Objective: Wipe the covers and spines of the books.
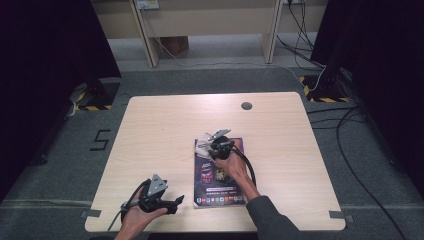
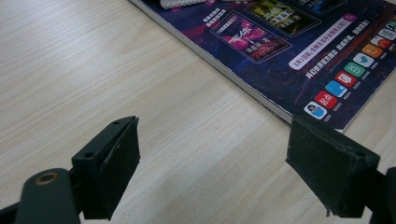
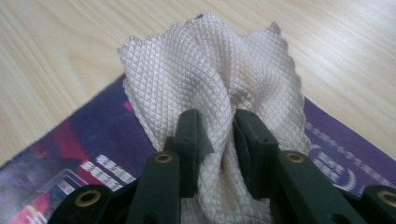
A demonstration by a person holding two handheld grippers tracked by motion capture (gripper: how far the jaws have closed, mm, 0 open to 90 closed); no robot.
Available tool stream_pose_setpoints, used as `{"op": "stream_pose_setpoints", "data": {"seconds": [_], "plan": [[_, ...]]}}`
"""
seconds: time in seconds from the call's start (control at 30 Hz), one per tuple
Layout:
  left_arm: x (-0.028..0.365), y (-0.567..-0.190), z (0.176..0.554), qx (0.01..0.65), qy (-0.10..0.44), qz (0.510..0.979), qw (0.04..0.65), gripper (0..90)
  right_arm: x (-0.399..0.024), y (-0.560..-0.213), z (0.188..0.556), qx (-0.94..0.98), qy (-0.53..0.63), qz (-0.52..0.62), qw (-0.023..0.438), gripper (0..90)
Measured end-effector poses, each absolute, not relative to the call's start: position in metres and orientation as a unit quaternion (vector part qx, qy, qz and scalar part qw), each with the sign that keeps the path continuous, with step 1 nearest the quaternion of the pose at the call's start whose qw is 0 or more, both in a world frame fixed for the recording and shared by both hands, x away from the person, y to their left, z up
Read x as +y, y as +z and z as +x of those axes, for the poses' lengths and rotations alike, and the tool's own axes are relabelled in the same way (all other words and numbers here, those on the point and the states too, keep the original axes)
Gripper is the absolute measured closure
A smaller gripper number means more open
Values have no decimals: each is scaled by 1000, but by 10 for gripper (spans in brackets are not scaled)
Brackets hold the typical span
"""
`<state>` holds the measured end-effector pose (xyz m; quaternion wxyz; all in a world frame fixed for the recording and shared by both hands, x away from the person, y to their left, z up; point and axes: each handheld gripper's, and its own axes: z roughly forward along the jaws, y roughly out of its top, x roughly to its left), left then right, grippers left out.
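Light wooden table (image 1: pixel 150 130) on grey carpet (image 1: pixel 210 80), black curtains (image 1: pixel 45 45), cables (image 1: pixel 360 130), beige desk legs (image 1: pixel 150 35).

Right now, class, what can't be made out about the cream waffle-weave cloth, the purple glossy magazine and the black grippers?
- Cream waffle-weave cloth: lower part hidden between the right gripper jaws, right gripper view.
- Purple glossy magazine: far end cut off by the frame edge, left gripper view; print too small, high view.
- Left gripper: jaw gap too small, high view.

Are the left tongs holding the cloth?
No, the left tongs stand open over bare table; the right tongs pinch the cloth.
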<state>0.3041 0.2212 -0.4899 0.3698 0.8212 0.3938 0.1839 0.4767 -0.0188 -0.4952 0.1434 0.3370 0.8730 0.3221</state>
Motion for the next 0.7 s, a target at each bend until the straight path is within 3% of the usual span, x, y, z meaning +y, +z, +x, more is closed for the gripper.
{"op": "stream_pose_setpoints", "data": {"seconds": [0.7], "plan": [[221,-490,304,395,184,820,371,164,-11,-495,438,900,331,265,105,714]]}}
